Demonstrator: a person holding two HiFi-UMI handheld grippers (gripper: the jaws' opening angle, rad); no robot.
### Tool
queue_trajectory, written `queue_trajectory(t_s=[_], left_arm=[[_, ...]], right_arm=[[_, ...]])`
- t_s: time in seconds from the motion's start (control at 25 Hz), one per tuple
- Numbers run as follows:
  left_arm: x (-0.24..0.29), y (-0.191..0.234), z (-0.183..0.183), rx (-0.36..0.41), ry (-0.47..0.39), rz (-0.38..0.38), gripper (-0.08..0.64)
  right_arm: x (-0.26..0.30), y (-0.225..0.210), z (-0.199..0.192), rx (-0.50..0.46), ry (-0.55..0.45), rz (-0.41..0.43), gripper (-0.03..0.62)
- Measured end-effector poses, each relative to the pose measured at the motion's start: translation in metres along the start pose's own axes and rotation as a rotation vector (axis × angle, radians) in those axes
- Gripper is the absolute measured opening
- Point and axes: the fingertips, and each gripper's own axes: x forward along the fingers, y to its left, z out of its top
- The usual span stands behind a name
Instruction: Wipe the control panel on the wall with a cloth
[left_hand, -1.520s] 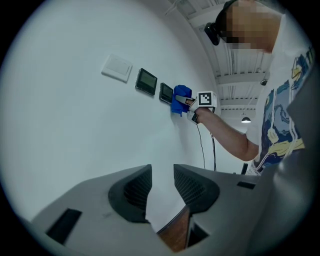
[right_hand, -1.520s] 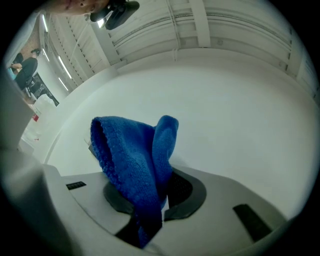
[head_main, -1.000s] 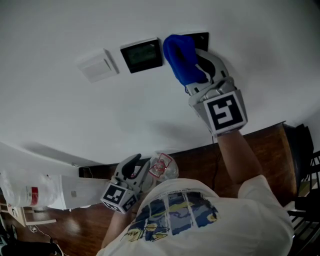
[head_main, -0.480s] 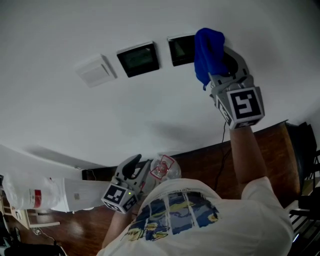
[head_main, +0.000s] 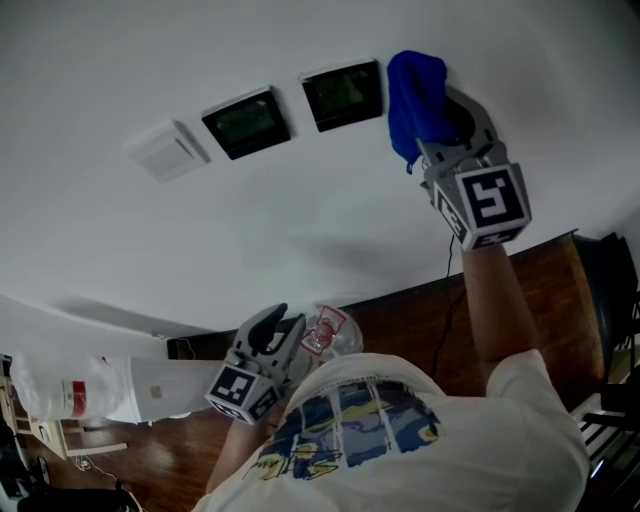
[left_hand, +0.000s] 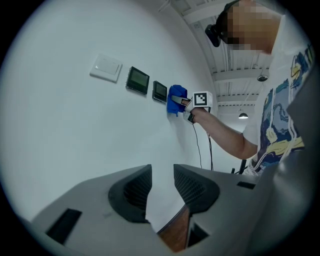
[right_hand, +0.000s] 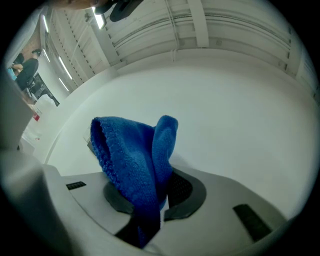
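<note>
At upper right, right gripper clamps blue cloth beside control panel; left gripper empty, jaws apart; wiping seemingly unfinished.

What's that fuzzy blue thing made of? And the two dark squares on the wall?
The blue cloth looks like soft terry or microfibre fabric: nubbly loops, floppy folds. The two dark panels look like glossy glass or plastic, with a faint sheen; I cannot tell which.

My head view faced the wall from above; left gripper view shared its panels from afar; right gripper view sat close.
</note>
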Motion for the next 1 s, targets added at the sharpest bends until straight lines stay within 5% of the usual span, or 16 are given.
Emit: queue_trajectory(t_s=[0.36,0.64,1.0], left_arm=[[0.004,-0.011,0.001,0.006,0.003,0.002,0.13],[0.002,-0.012,0.005,0.008,0.001,0.003,0.13],[0.007,-0.021,0.012,0.017,-0.014,-0.028,0.13]], right_arm=[[-0.081,0.055,-0.014,0.131,0.027,0.07,0.101],[-0.186,0.116,-0.067,0.275,0.248,0.137,0.101],[-0.197,0.12,-0.068,0.265,0.273,0.131,0.1]])
